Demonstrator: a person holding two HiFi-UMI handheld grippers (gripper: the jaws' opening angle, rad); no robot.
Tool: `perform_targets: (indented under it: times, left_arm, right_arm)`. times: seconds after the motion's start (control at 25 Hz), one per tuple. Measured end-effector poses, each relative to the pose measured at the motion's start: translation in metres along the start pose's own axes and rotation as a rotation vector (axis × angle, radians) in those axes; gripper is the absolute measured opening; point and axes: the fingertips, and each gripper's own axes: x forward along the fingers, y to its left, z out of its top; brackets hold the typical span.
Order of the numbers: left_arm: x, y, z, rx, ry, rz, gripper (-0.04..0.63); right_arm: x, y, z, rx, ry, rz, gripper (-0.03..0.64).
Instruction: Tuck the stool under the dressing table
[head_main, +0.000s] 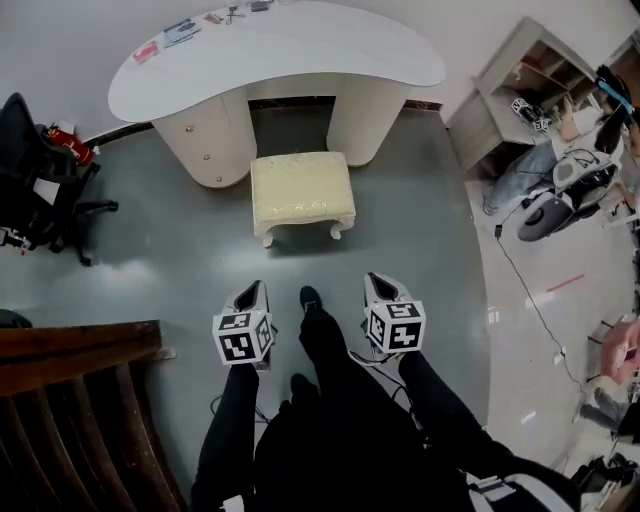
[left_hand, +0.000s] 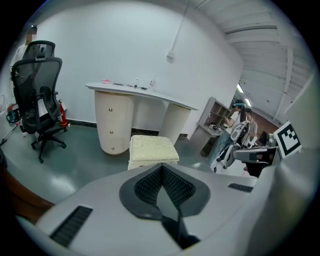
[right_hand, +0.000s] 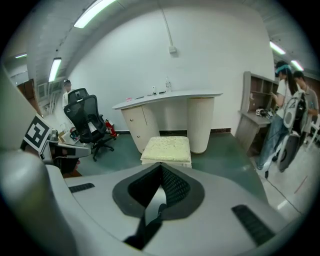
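The cream cushioned stool (head_main: 302, 192) stands on the grey-green floor in front of the knee gap of the white dressing table (head_main: 300, 50), its far edge at the gap and most of it out in the room. My left gripper (head_main: 254, 288) and right gripper (head_main: 379, 281) hover side by side about a stool's length short of it, pointing toward it. Both are shut with nothing between the jaws. The left gripper (left_hand: 161, 168) view shows the stool (left_hand: 152, 148) ahead, and the right gripper (right_hand: 161, 168) view shows the stool (right_hand: 167, 148) before the table (right_hand: 167, 100).
A black office chair (head_main: 30, 170) and a red fire extinguisher (head_main: 68, 143) stand at the left. Dark wooden furniture (head_main: 80, 400) fills the lower left. A shelf unit (head_main: 520, 80), a seated person (head_main: 545, 170) and a floor cable (head_main: 530, 300) are at the right. Small items (head_main: 180, 30) lie on the tabletop.
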Motion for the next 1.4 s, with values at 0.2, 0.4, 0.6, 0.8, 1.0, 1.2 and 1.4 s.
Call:
perform_targets:
  times: [0.2,0.4,0.6,0.8,1.0,1.2,1.4]
  left_arm:
    - [0.040,0.008,0.003,-0.017,0.054,0.023,0.008]
    - [0.083,0.026,-0.014,-0.037,0.128,0.071,0.008]
    - [0.116,0.048,-0.035,-0.073,0.194,0.106,0.008]
    - [0.148,0.067,-0.046,-0.088,0.223,0.116,0.008]
    - [0.179,0.082,-0.058,-0.111,0.249,0.123,0.008]
    - [0.212,0.088,-0.067,-0.146,0.264,0.122,0.008]
    - [0.252,0.098,-0.082,-0.148,0.293,0.119,0.008]
  right_arm:
    - [0.037,-0.020,-0.002,0.003,0.083,0.008,0.005]
    - [0.080,-0.040,-0.020,0.021,0.191,0.010,0.005]
    - [0.120,-0.052,-0.034,0.045,0.261,0.006,0.005]
    - [0.158,-0.061,-0.041,0.074,0.292,-0.019,0.005]
    - [0.194,-0.069,-0.052,0.072,0.325,-0.016,0.005]
    - [0.223,-0.081,-0.061,0.071,0.358,-0.022,0.005]
    - [0.260,-0.091,-0.075,0.069,0.380,-0.029,0.005]
